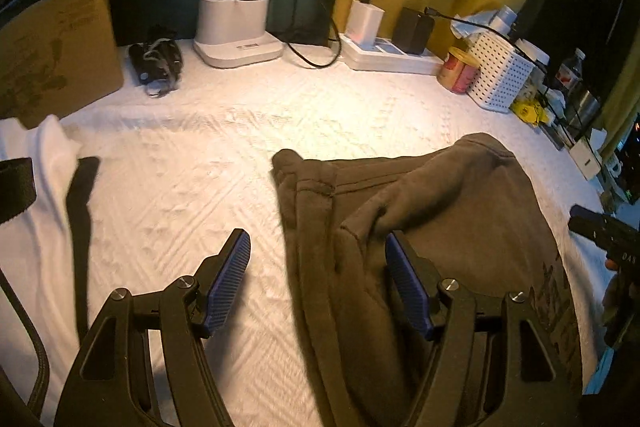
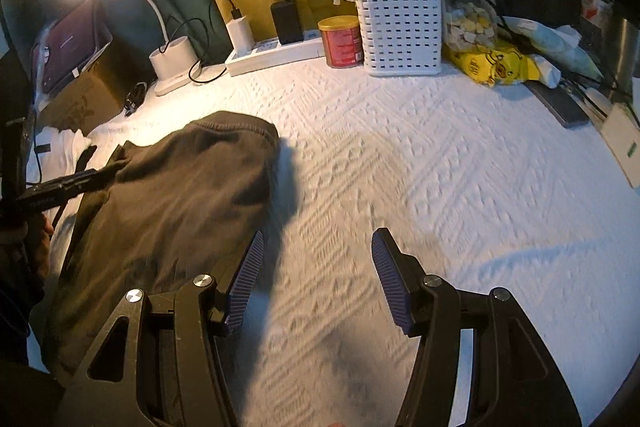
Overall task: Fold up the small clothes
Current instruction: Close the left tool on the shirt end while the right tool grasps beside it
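Observation:
A brown garment [image 1: 440,211] lies bunched on the white textured cloth [image 1: 192,163]. My left gripper [image 1: 317,235] hovers open over the garment's left edge. Its right finger [image 1: 404,275] is above the brown fabric and its left finger [image 1: 230,275] above bare cloth; the pads press on nothing. In the right wrist view the brown garment [image 2: 176,195] lies to the left. My right gripper [image 2: 319,235] is open beside the garment's right edge, over the white textured cloth [image 2: 440,167], with nothing between its fingers. Each view shows part of the other gripper at its edge.
Along the back stand a white lamp base [image 1: 236,27], a power strip with chargers [image 1: 384,51], a red can [image 2: 342,41] and a white perforated basket [image 2: 400,27]. A cardboard box [image 1: 52,47] and a white garment [image 1: 36,163] are at the left. A yellow bag [image 2: 496,65] and a phone [image 2: 560,105] lie at the right.

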`<state>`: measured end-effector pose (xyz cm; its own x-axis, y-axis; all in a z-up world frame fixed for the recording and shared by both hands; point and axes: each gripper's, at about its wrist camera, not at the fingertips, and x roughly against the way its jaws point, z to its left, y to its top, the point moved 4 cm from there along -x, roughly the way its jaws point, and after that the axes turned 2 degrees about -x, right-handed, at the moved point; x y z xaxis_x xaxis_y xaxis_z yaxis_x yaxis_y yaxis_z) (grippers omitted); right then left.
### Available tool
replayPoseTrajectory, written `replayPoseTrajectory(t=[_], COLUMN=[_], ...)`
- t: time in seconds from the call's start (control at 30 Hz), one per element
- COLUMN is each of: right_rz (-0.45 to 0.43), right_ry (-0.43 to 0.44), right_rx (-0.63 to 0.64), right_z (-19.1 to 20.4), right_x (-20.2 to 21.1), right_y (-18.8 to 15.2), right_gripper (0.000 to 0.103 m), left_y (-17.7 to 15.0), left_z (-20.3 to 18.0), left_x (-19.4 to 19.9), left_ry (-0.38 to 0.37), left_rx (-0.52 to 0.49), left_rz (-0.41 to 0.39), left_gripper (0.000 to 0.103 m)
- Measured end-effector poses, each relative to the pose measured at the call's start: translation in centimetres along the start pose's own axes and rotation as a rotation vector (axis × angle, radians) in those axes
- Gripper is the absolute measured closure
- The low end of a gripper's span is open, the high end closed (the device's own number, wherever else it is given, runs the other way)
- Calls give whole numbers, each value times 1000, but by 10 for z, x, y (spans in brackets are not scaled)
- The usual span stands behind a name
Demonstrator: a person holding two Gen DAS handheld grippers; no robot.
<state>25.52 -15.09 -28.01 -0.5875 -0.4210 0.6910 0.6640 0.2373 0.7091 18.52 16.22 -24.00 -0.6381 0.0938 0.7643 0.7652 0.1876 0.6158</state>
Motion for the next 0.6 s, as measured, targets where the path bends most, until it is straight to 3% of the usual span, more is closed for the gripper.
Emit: replayPoseTrajectory(t=[0.1, 0.2, 0.6], right_rz=[2, 3, 4], right_ry=[10, 22, 88], right_rx=[-4, -3, -3], right_z=[2, 5, 10], right_x=[-8, -16, -45], right_y=[7, 13, 32], right_gripper=[43, 43, 43], left_y=[-1, 0, 8], left_z=[-5, -12, -33], left_x=[-14, -17, -29], left_ry=[-23, -33, -76], left_rx=[-20, -41, -72], left_rz=[35, 24, 30], left_gripper=[32, 20, 20])
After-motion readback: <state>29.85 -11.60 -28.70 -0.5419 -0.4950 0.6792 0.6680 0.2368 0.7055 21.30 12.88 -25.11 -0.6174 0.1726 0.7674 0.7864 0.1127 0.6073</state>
